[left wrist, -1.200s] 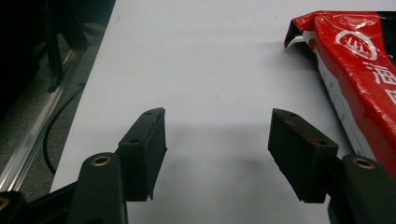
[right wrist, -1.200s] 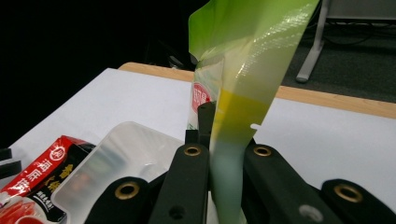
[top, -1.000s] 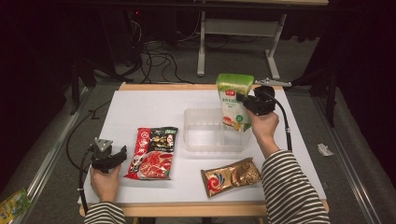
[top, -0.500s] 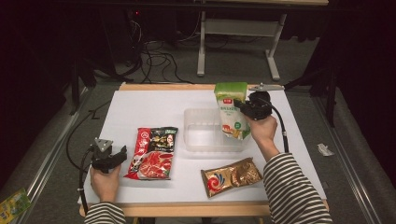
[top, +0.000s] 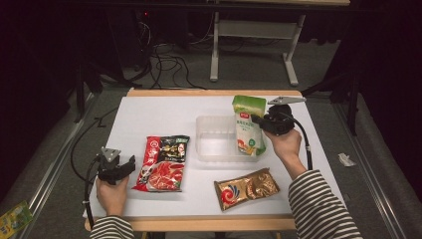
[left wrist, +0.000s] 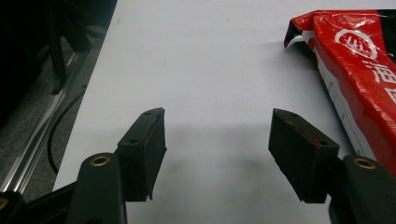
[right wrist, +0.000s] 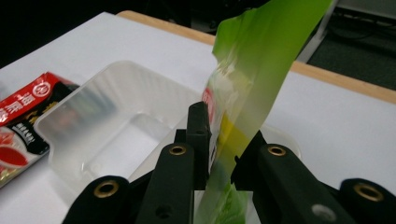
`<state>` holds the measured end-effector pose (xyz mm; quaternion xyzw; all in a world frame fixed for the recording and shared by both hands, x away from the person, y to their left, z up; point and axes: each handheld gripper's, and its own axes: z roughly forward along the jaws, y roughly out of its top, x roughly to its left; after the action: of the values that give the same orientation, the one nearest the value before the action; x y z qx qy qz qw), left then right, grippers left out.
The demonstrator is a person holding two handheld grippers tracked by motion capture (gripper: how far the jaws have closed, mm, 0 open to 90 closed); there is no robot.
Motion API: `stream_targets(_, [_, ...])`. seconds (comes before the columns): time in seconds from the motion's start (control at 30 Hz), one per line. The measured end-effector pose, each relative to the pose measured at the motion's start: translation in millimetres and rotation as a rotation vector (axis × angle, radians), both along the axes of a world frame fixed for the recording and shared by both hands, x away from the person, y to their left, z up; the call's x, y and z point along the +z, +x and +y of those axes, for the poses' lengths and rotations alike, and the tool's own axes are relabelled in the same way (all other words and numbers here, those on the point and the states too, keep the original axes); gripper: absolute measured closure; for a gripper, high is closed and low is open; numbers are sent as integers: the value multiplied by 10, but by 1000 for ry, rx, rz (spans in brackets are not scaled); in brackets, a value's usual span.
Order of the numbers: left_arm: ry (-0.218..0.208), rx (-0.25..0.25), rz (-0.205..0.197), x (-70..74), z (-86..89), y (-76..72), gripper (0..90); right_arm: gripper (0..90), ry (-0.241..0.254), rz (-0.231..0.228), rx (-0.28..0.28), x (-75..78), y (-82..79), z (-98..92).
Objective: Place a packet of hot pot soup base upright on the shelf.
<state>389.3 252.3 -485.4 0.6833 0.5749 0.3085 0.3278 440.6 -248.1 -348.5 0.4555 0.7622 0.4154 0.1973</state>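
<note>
White table [top: 149,114], wood-edged, with four items on it. Clear plastic tray [top: 214,142] sits mid-table. Red seasoning packet [top: 163,163] lies flat to its left; gold snack packet [top: 247,188] lies nearer the person, apart from the tray.

Green-and-white pouch [top: 248,125] stands upright at the tray's right end, its lower edge down inside the tray or on its rim; cannot tell which.

Right gripper [top: 259,121] is at the pouch's side. In the right gripper view the pouch [right wrist: 243,107] runs up between the two black jaws. The jaws have just been opening, with the pouch between them; the gap is small and the pads look barely in contact, if at all.

Left gripper [top: 130,164] rests at the table's left, jaws wide apart and empty, just beside the red packet [left wrist: 355,70].

Step in hand, as judged: releasing the pouch into the tray. Next move calls for opening fully, then backing away without dragging the pouch; it could tip over once released.
</note>
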Motion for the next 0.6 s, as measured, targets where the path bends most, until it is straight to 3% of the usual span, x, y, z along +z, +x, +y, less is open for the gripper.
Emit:
stream_targets(0.17, [2,-1,2,1,-2,0,370,895,-36,-9,17,-26,-82,-28])
stream_targets(0.37, [0,-2,6,1,0,3,370,900,-22,1,17,-114,-131,-103])
stream_targets(0.6, [3,0,7,3,5,1,370,900,-60,17,31,-206,-195,-126])
